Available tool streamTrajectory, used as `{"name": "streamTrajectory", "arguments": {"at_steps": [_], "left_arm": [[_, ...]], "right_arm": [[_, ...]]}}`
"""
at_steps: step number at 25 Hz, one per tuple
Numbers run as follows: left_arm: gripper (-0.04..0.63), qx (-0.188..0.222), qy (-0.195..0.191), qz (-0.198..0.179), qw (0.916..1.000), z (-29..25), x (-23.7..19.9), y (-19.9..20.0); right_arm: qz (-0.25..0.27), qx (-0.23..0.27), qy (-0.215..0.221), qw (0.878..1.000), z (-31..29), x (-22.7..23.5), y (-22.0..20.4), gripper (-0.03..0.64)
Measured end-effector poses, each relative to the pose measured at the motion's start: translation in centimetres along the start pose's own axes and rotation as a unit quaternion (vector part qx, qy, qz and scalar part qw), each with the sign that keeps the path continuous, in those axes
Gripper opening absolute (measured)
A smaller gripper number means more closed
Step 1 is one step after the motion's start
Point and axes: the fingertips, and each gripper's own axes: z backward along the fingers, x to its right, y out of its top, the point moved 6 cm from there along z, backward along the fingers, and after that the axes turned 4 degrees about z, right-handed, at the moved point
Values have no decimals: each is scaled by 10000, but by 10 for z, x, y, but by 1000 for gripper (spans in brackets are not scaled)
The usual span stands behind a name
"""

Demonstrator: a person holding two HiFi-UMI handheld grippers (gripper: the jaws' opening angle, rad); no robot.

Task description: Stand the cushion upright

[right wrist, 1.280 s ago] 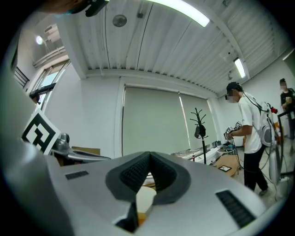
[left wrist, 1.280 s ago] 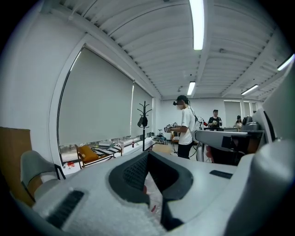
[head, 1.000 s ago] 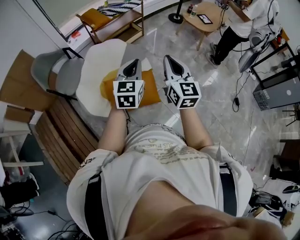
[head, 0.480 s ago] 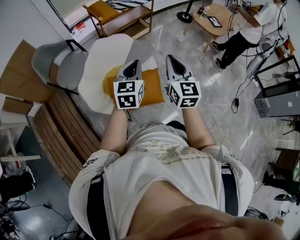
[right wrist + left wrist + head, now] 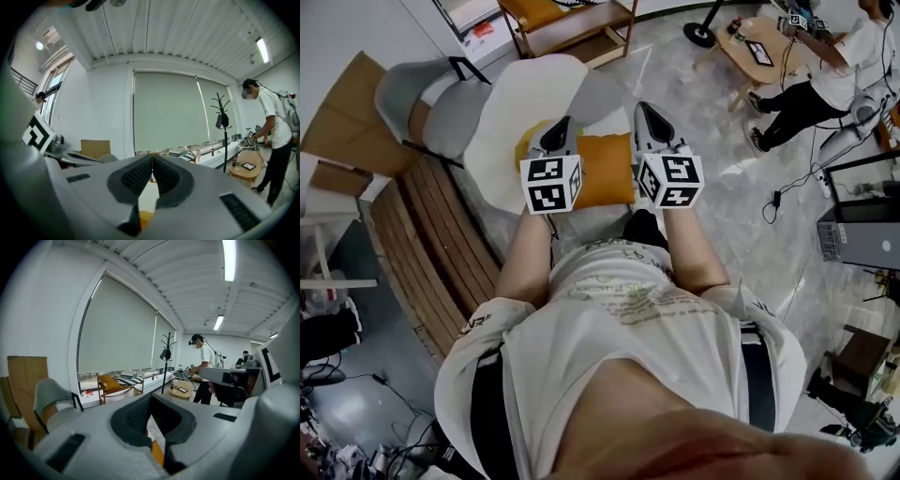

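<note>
An orange cushion [image 5: 605,171] lies flat on a white, egg-shaped floor pad [image 5: 520,103] with a yellow patch. In the head view both grippers hover side by side above the cushion, pointing away from the person. The left gripper [image 5: 563,124] is over the cushion's left edge, its jaws shut and empty. Over the cushion's right edge, the right gripper [image 5: 645,110] is shut too, with nothing in it. In the left gripper view [image 5: 151,398] a sliver of orange cushion [image 5: 157,452] shows below the closed jaws. The right gripper view [image 5: 152,157] has the orange cushion [image 5: 146,217] low in the gap.
A grey chair [image 5: 422,103] and a slatted wooden bench [image 5: 431,239] stand left of the pad, with cardboard [image 5: 337,122] behind. A low wooden shelf [image 5: 572,19] is at the back. A round table [image 5: 764,56], a person [image 5: 825,80] and a computer tower [image 5: 862,220] are on the right.
Both grippers have moved forward and a little down, so they now hang over the cushion. Their jaws have stayed shut.
</note>
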Motion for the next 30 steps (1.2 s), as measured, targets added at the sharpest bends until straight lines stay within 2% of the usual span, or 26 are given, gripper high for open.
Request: {"name": "streamTrajectory", "arguments": {"at_steps": [8,15,20,23,30], "left_arm": [[17,-131,641,277,9975,-43,-14,0],[17,-222,1329,756,9880,-64,-26,-23],[17,-416,1820,1194,9751,-75,-52,-43],[17,-555,2096,1498,9646,-80,-65,-62],[17,-1462,2685,1817,9346,-79,-51,-164]], "right_arm": [[-181,-275,971,9947,-64,23,-11,28],[35,-636,1723,9830,-102,36,-37,28],[75,-1044,2204,9698,-142,38,-65,28],[61,-1334,2400,9615,-162,42,-88,28],[-8,-2133,2889,9333,-154,56,-182,28]]}}
